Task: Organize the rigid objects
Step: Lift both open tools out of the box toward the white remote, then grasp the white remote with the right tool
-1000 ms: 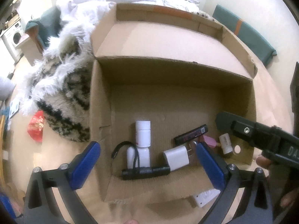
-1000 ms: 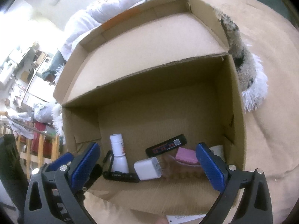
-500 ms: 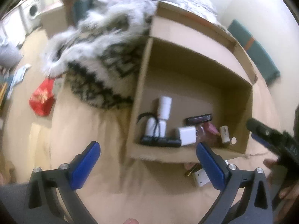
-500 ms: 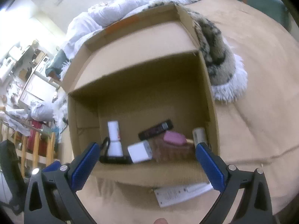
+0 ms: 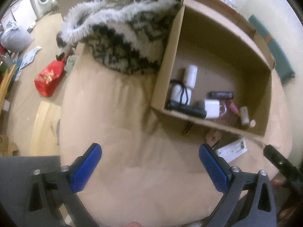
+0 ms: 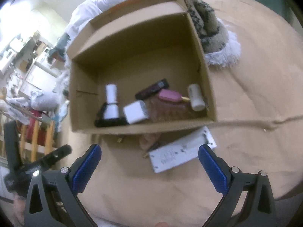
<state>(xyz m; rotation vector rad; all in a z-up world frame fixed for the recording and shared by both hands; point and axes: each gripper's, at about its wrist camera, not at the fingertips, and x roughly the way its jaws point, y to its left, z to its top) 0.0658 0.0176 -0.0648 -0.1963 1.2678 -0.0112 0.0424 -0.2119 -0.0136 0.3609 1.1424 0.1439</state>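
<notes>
Left wrist view: the left gripper (image 5: 149, 162) is spread wide, holding nothing, above a tan bed cover (image 5: 117, 132). At two o'clock sits an open brown cardboard box (image 5: 166, 71) with a white bottle (image 5: 191, 74) and a white cube charger (image 5: 212, 106) inside; a shaggy black-and-white throw (image 5: 123, 36) leans against it at twelve.

Right wrist view: the right gripper (image 6: 149, 162) is likewise wide apart and empty. A flat white rectangular pack (image 6: 180, 153) lies just ahead on the cover, beside the box's near wall.
</notes>
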